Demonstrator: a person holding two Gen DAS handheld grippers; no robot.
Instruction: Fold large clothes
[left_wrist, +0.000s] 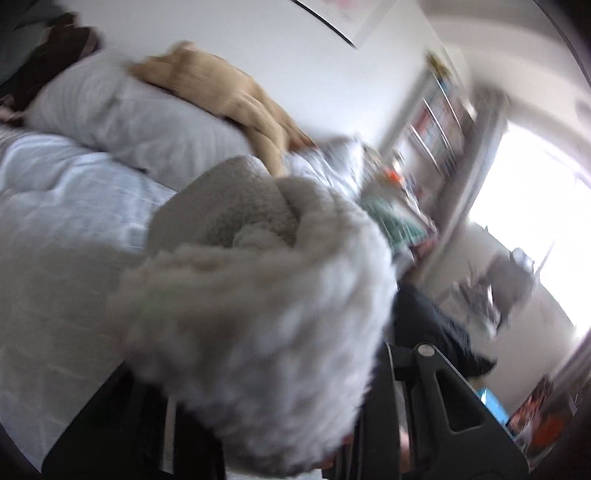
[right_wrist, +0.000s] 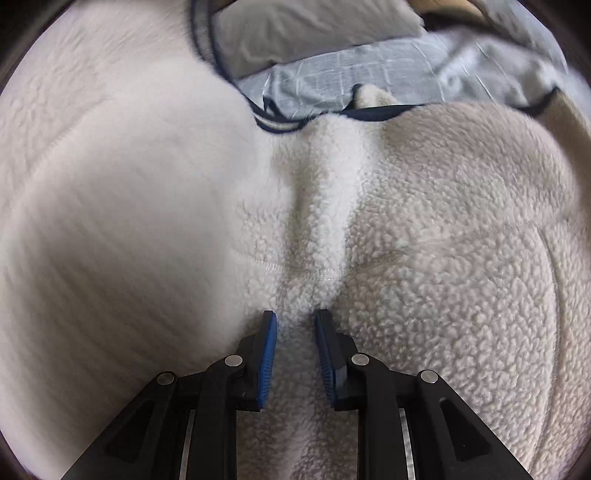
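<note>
A large cream fleece garment (right_wrist: 424, 229) with navy trim (right_wrist: 277, 125) fills the right wrist view, spread on the bed. My right gripper (right_wrist: 295, 317) is shut on a pinched ridge of the fleece; its blue pads (right_wrist: 267, 354) press the fabric from both sides. In the left wrist view a bunched wad of the same fleece (left_wrist: 251, 295) is lifted up and covers my left gripper's fingertips; only the black arms (left_wrist: 439, 391) show, so the gripper appears shut on the fleece. The view is motion-blurred.
The bed has a pale blue-white duvet (left_wrist: 62, 206), a grey pillow (left_wrist: 122, 118) and a tan garment (left_wrist: 221, 88) on it. A bookshelf (left_wrist: 439, 129) stands by the white wall, a bright window (left_wrist: 532, 229) to the right. Dark clothing (left_wrist: 436, 325) lies beside the bed.
</note>
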